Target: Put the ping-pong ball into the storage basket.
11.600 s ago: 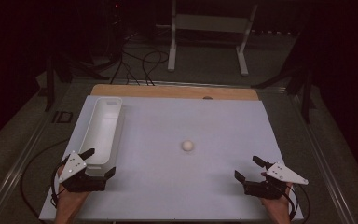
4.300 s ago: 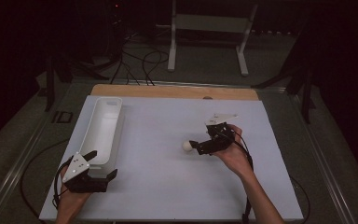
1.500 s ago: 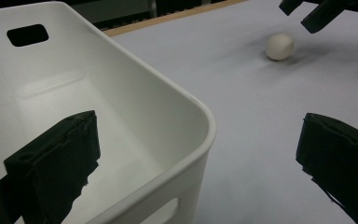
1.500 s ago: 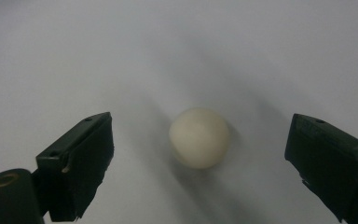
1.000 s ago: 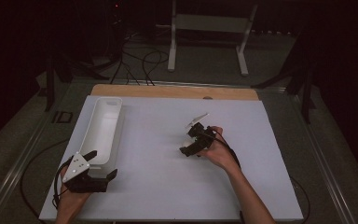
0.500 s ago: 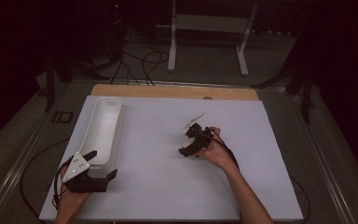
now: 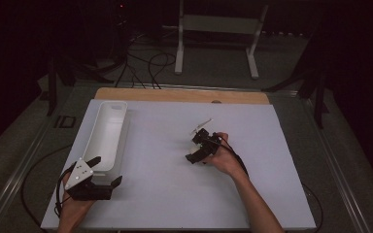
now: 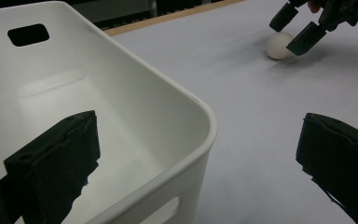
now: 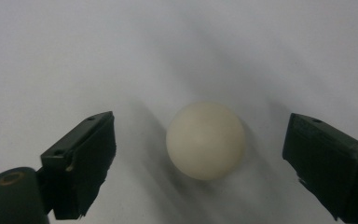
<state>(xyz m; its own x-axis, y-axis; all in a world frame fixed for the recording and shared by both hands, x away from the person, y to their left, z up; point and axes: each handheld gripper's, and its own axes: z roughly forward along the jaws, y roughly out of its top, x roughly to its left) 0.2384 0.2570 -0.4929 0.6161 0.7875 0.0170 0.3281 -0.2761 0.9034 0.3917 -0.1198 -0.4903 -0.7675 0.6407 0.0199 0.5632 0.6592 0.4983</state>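
Sitting at the near left corner of the tabletop (image 7: 272, 145): the left tool (image 7: 108, 178), spread wide and gripping nothing, straddling the near end of the white bin (image 7: 108, 133) (one jaw inside the wall, the other out over the bare surface, as the left gripper view makes plain). Lying lengthwise along the left side, that bin, its long axis running from near to far, empty inside.

Resting mid-tabletop, well apart from the bin: the small white ball (image 9: 205, 140), sitting free on the surface. Hovering over it from the right: the right tool (image 7: 190, 149), opened wide with the ball between the jaws, clear gaps on both sides, nothing gripped yet.

Judging by looks: light, hard, smooth and likely prone to rolling or squirting out under a lopsided pinch (a table-tennis sort of ball, probably). Best taken across its widest part, jaws level with the middle, closing gently and evenly. Being round, pointing nowhere in particular and having no long axis, so any approach angle serving equally well.
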